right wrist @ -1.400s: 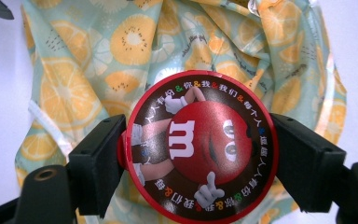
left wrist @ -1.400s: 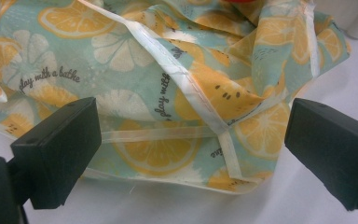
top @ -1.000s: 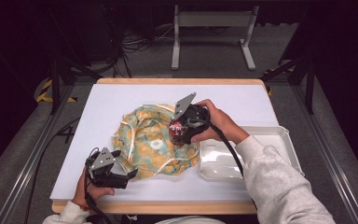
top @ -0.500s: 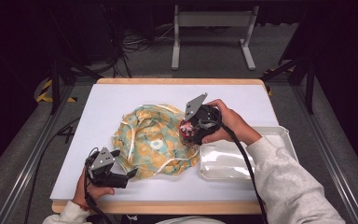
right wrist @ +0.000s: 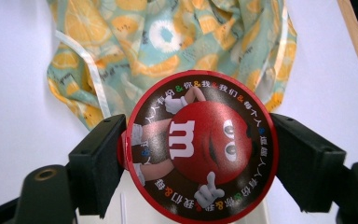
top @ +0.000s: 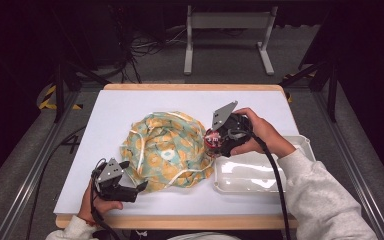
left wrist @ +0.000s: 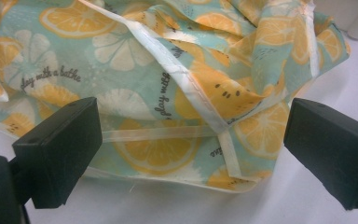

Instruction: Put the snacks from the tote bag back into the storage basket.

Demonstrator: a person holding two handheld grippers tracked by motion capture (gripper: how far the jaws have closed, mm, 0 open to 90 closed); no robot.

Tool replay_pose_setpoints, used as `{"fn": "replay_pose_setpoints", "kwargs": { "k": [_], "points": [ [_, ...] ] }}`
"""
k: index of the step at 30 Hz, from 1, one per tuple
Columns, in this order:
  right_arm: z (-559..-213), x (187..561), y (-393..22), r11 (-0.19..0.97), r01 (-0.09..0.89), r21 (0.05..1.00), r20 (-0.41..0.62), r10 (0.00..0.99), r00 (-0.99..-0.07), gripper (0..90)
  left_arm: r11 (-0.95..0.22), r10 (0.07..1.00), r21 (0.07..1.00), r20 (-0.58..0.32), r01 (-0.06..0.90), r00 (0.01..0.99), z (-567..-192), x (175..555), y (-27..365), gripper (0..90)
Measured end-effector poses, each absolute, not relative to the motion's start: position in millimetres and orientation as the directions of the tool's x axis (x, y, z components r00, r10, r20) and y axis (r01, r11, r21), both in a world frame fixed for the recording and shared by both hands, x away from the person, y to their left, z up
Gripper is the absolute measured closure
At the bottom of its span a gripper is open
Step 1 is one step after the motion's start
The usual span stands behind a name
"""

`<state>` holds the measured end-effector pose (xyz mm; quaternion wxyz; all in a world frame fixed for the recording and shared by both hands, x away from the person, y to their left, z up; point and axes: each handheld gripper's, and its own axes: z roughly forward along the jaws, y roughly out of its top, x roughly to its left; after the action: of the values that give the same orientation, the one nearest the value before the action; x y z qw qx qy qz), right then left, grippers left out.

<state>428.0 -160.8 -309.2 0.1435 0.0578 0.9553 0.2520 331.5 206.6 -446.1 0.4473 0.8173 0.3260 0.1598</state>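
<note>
Our right gripper [top: 214,141], clamped on the red M&M's tin [right wrist: 200,145], has drifted toward the white tray [top: 260,175]; our left gripper [left wrist: 193,149] gapes at the lemon-print cloth [top: 165,150].

White table [top: 105,131]: patterned cloth [top: 165,150], tray [top: 260,175].

Overhead light falls bright on my white table [top: 130,115] while the floor and room around it sink into near-black. My gripper views are evenly lit and sharp up close, with soft glare on the red round tin [right wrist: 200,144].
</note>
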Motion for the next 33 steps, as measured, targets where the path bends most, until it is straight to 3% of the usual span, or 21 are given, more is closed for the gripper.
{"fn": "replay_pose_setpoints", "kwargs": {
  "k": [33],
  "points": [
    [-323.5,415.8,-228.2,0.892,0.104,0.439,-0.229,0.223,-0.948,23.8,-0.395,0.675,0.830,-0.029,0.394,0.737,-446.1,332.0,205.6,4.9]
  ]
}}
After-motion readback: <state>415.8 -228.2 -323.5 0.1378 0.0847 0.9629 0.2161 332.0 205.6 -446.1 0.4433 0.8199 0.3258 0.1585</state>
